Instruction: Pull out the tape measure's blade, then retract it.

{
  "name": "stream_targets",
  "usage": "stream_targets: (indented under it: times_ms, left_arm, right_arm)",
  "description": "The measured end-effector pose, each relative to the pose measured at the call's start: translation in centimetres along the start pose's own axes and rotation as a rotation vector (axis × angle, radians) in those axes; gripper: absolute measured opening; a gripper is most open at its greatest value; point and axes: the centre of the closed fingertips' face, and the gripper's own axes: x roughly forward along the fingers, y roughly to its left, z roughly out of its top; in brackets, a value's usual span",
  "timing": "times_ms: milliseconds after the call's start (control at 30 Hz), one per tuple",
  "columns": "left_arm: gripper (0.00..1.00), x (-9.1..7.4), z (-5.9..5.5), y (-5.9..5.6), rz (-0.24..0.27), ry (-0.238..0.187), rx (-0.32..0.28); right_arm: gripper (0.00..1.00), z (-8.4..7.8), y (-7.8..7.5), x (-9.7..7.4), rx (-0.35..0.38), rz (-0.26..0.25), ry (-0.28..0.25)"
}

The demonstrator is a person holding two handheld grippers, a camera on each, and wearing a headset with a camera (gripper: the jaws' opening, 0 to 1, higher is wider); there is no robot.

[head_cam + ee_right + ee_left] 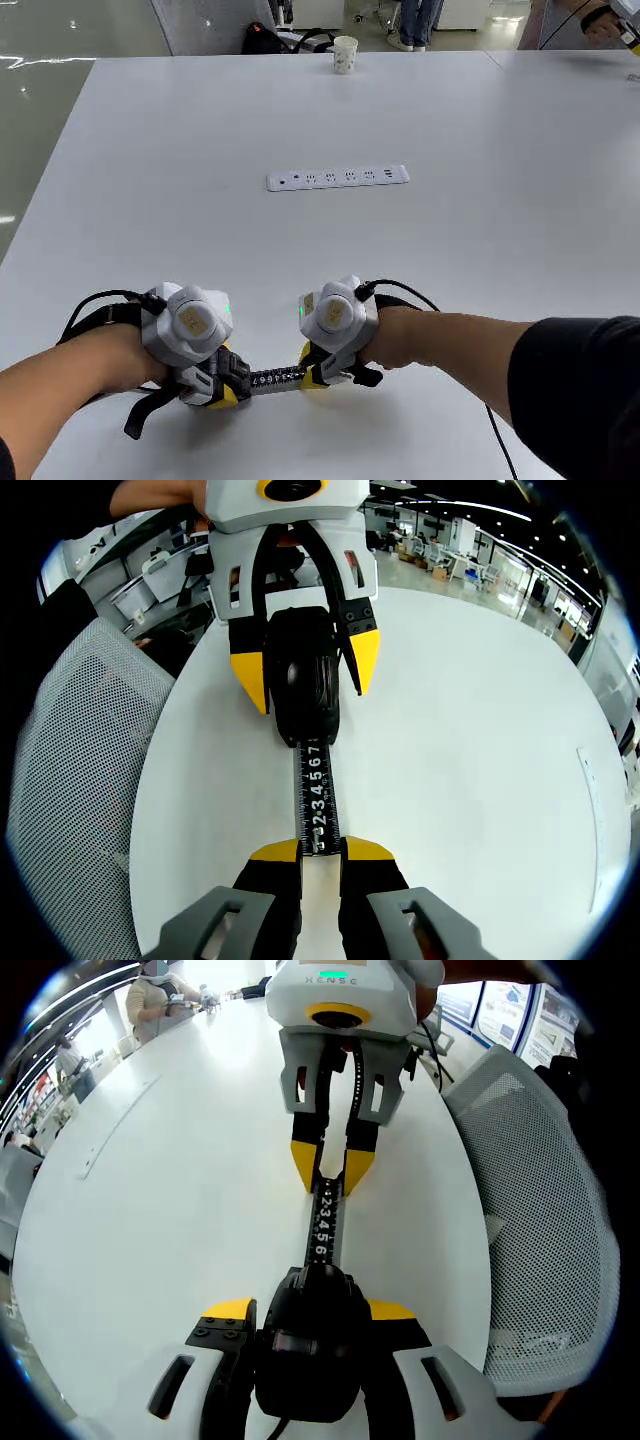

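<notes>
White workbench is stretching ahead, the work sitting near my edge. I am judging the pull-out barely started; next is calling for a straight, level draw apart. My left gripper is clamping the tape measure; my right gripper, facing it, is pinching the blade tip.

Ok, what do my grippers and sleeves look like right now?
The left gripper and right gripper match: rounded white housings with a tan square on top, grey-and-black jaws, yellow tips. Black cables leave each. The right arm wears a black sleeve; the left forearm is bare.
</notes>
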Motion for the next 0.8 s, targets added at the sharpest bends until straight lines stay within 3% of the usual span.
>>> stream_targets:
  times_ms: [800]
  left_arm:
    - [0.36, 0.0, 0.0, 0.0, -0.004, 0.000, -0.001]
  right_arm:
    - [0.09, -1.2, 0.1, -0.8, 0.017, -0.006, -0.002]
